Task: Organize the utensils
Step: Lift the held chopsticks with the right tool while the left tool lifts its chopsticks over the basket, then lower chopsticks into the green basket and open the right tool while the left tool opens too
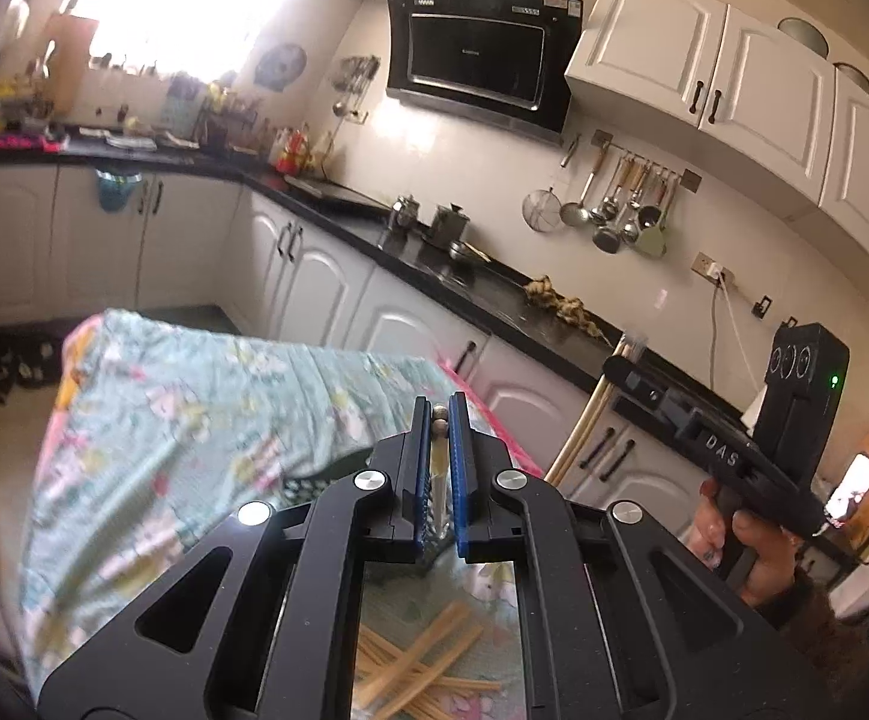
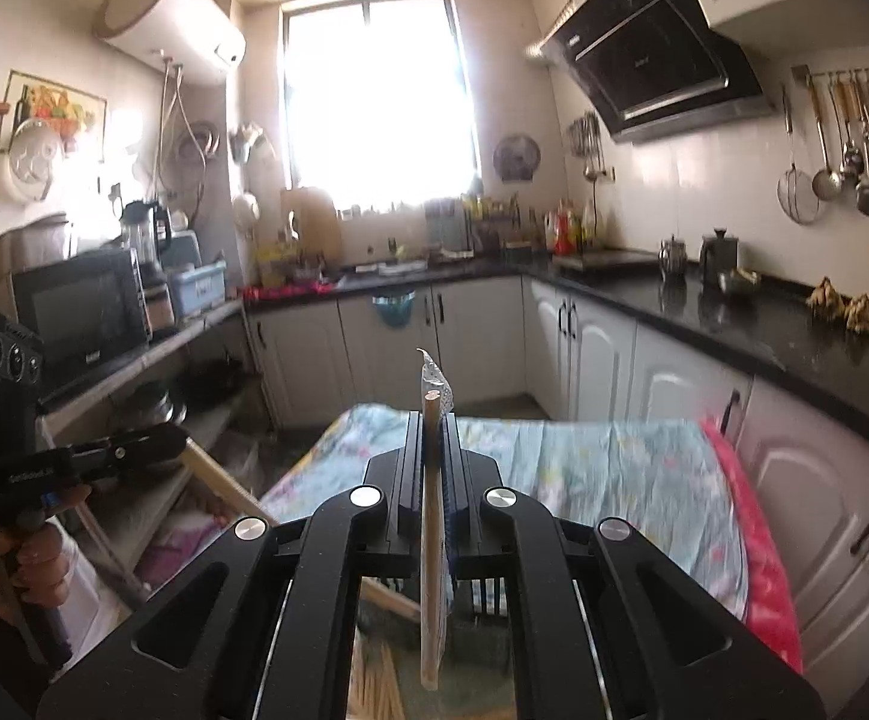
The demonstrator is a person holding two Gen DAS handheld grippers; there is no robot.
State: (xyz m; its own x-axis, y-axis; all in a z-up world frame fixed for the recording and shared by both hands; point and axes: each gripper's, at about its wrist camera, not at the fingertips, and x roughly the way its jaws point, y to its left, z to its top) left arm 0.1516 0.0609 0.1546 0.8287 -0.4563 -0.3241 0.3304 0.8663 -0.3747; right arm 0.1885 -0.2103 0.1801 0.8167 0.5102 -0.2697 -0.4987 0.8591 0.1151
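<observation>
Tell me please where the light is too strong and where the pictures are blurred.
Left wrist view: the window is blown out white, and the flowered cloth is smeared. Right wrist view: the window glares just as white; the cloth and lower cabinets are softly blurred.

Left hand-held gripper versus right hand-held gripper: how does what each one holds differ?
The left hand-held gripper is shut on a metal-tipped utensil whose rounded end barely clears the fingertips. The right hand-held gripper is shut on a wooden chopstick in a clear wrapper, which juts well past its fingertips and hangs below them. Shared: both are closed on one slim piece, raised over the floral cloth, with loose chopsticks lying below.
</observation>
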